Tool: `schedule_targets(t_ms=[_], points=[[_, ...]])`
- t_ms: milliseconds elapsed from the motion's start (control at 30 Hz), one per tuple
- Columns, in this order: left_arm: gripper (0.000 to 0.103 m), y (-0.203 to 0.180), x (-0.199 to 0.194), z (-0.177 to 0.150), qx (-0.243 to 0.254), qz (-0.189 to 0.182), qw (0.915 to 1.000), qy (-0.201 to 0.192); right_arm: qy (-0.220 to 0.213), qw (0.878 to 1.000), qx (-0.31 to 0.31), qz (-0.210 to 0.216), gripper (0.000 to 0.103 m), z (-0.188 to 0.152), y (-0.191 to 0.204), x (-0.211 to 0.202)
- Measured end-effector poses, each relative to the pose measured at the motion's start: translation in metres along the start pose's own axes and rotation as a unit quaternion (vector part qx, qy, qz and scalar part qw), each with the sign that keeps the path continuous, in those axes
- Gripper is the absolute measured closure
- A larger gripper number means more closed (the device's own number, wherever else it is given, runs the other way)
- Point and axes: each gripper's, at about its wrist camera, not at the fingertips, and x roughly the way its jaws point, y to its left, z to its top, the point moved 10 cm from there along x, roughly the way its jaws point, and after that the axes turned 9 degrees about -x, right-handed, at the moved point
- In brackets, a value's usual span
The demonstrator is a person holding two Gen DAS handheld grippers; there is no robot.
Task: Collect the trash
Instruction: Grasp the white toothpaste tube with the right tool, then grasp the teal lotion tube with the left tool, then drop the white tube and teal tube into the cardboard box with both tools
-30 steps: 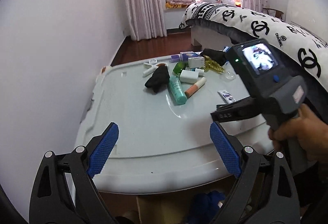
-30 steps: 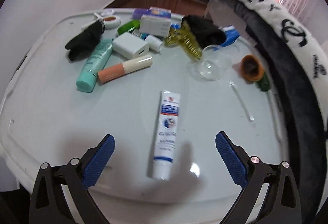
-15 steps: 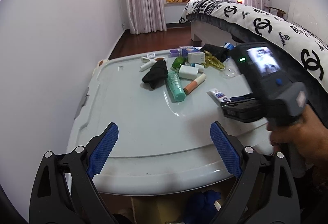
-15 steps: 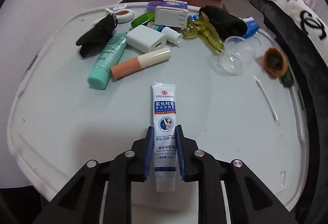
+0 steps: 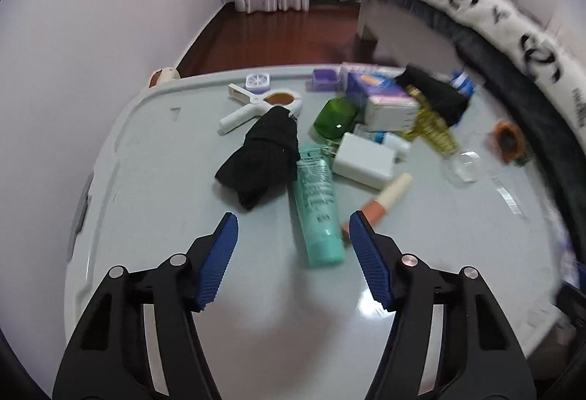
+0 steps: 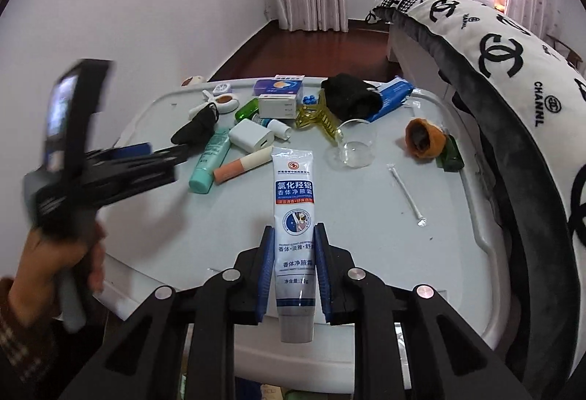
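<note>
My right gripper [image 6: 294, 235] is shut on a white and blue cream tube [image 6: 294, 202] and holds it lifted above the grey table [image 6: 366, 217]. My left gripper [image 5: 293, 228] is open, low over the table, with a teal tube [image 5: 318, 206] between its fingertips. The teal tube also shows in the right wrist view [image 6: 210, 160]. A black cloth [image 5: 263, 158] lies just beyond the left fingers. The left gripper appears blurred in the right wrist view [image 6: 146, 153].
Beyond lie an orange-and-cream stick [image 5: 384, 200], a white charger [image 5: 364, 162], a green bottle [image 5: 335, 116], boxes [image 5: 388, 107], a yellow hair clip [image 6: 318, 120], a clear cup [image 6: 353, 149], a swab [image 6: 406, 195] and an orange-brown scrap [image 6: 421, 140]. A bed [image 6: 512, 78] borders the right.
The right gripper closed on the cream tube and lifted it off the table. The left gripper moved forward over the table to the teal tube, still open.
</note>
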Motion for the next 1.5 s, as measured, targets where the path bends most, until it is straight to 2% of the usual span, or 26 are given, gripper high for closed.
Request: schedule_targets(t_ms=[233, 400, 433, 467, 533, 767, 900, 1133, 1233, 1333, 1400, 1500], points=[[0.041, -0.017, 0.033, 0.006, 0.005, 0.003, 0.9999, 0.016, -0.022, 0.999, 0.014, 0.019, 0.082, 0.008, -0.007, -0.018], [0.041, -0.014, 0.051, 0.004, -0.020, 0.012, 0.9990, 0.037, -0.027, 0.999, 0.008, 0.027, 0.081, 0.009, -0.003, -0.025], [0.046, -0.011, 0.058, -0.001, -0.030, 0.014, 0.9981, 0.052, -0.028, 0.999, 0.008, 0.030, 0.081, 0.009, -0.002, -0.027], [0.060, -0.008, 0.063, -0.004, -0.036, 0.014, 0.9973, 0.062, -0.028, 0.999, 0.007, 0.030, 0.081, 0.009, -0.002, -0.028], [0.070, -0.007, 0.063, -0.005, -0.019, 0.028, 0.9983, 0.047, -0.032, 0.999, 0.009, 0.030, 0.081, 0.009, -0.003, -0.030], [0.071, 0.002, 0.043, -0.024, -0.024, 0.016, 0.9988, 0.041, -0.036, 0.999, 0.008, 0.030, 0.081, 0.010, -0.005, -0.033], [0.071, 0.013, 0.015, -0.042, -0.012, 0.010, 0.9993, 0.035, -0.039, 0.999, 0.006, 0.035, 0.081, 0.009, -0.001, -0.037], [0.071, 0.014, -0.072, -0.095, 0.037, -0.003, 0.9993, 0.005, -0.051, 0.998, -0.010, 0.035, 0.081, 0.006, 0.017, -0.055], [0.071, 0.015, -0.108, -0.126, 0.048, -0.016, 0.9987, 0.003, -0.049, 0.998, -0.014, 0.038, 0.081, -0.013, 0.030, -0.067], [0.070, 0.015, -0.133, -0.169, 0.051, -0.031, 0.9981, 0.018, -0.020, 0.999, -0.011, 0.049, 0.081, -0.048, 0.045, -0.068], [0.070, 0.012, -0.139, -0.199, 0.054, -0.036, 0.9973, 0.033, 0.011, 0.998, -0.009, 0.054, 0.081, -0.083, 0.056, -0.066], [0.070, 0.011, -0.134, -0.256, 0.055, -0.045, 0.9931, 0.093, 0.072, 0.995, -0.004, 0.063, 0.081, -0.144, 0.074, -0.056]])
